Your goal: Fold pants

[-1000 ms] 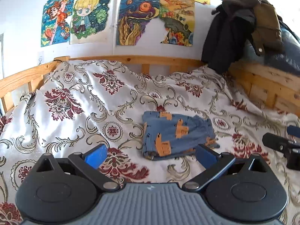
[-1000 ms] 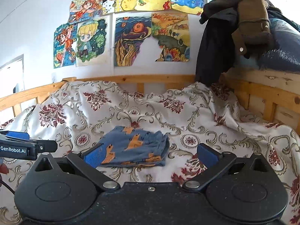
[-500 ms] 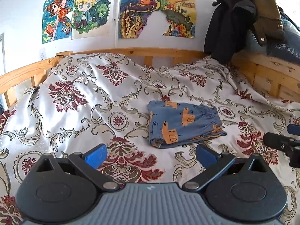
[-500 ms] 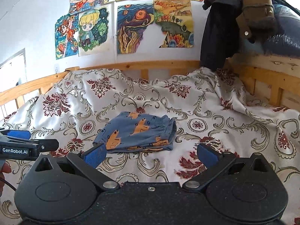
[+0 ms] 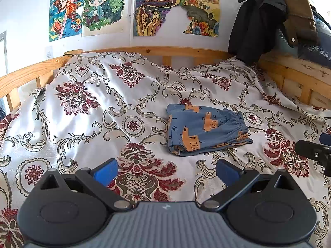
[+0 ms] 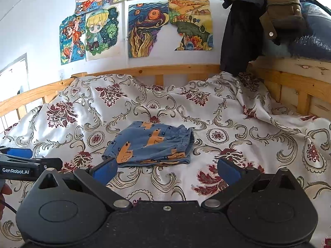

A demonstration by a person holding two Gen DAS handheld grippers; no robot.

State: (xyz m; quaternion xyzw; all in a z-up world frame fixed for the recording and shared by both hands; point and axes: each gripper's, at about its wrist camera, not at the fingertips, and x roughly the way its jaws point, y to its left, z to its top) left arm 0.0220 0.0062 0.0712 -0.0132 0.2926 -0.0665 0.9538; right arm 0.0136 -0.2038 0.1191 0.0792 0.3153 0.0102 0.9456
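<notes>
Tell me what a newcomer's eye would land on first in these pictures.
First, the folded blue pants with orange prints, lying alone mid-bed on the floral bedspread. Next, the bright drawings taped to the wall above the wooden bed rail, and the dark jacket hung at the bed's right corner. Both the left gripper and right gripper are open, touching nothing.

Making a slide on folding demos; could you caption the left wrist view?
Open left gripper hovers short of folded blue pants lying on a floral bedspread.

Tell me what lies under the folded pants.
The pants rest on the floral bedspread. The patch directly beneath them, and their inner folded layers, are covered from view.
</notes>
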